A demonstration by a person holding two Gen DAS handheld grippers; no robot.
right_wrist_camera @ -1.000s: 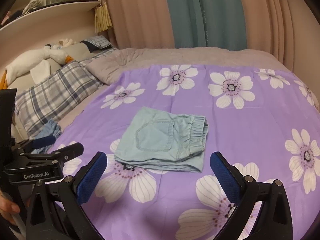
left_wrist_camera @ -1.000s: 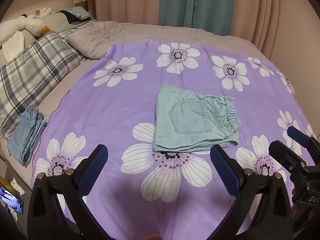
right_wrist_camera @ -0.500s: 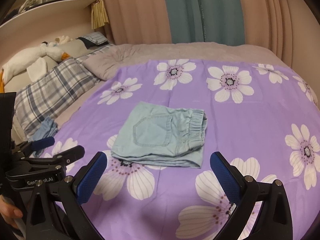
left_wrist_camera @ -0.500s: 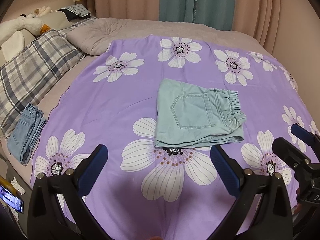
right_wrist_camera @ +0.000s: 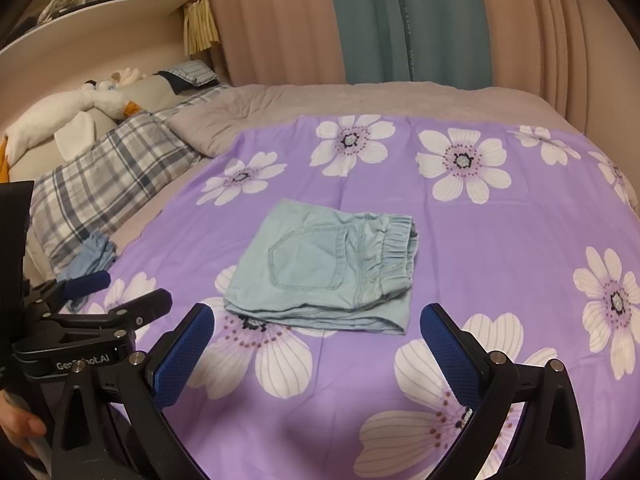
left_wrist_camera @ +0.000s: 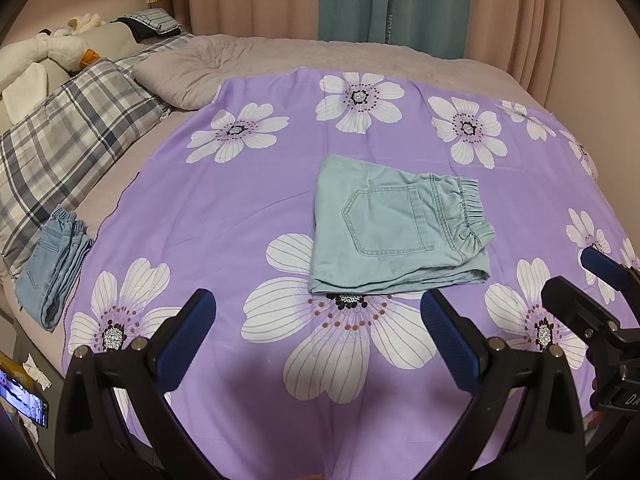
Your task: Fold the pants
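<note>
Plaid pillow (left_wrist_camera: pixel 68 136), folded jeans (left_wrist_camera: pixel 52 264), phone (left_wrist_camera: pixel 24 400) bedside.

Left gripper (left_wrist_camera: pixel 318 322): matte black plastic frame, two angled arms, each tipped with a blue textured pad (left_wrist_camera: pixel 187 334). Silver round screw heads (left_wrist_camera: pixel 496 345) sit on each arm just behind the pads. Side face of the body carries white lettering, partly hidden, "Gen…bot.AI" (right_wrist_camera: pixel 82 363).

Right gripper (right_wrist_camera: pixel 316 342): same black frame, blue cross-hatched pads (right_wrist_camera: pixel 454 354), silver screws (right_wrist_camera: pixel 495 357). White letters "DA" (left_wrist_camera: pixel 631 399) show on its body.

Bare skin of the left hand (right_wrist_camera: pixel 20 426) visible below the lettered body.
</note>
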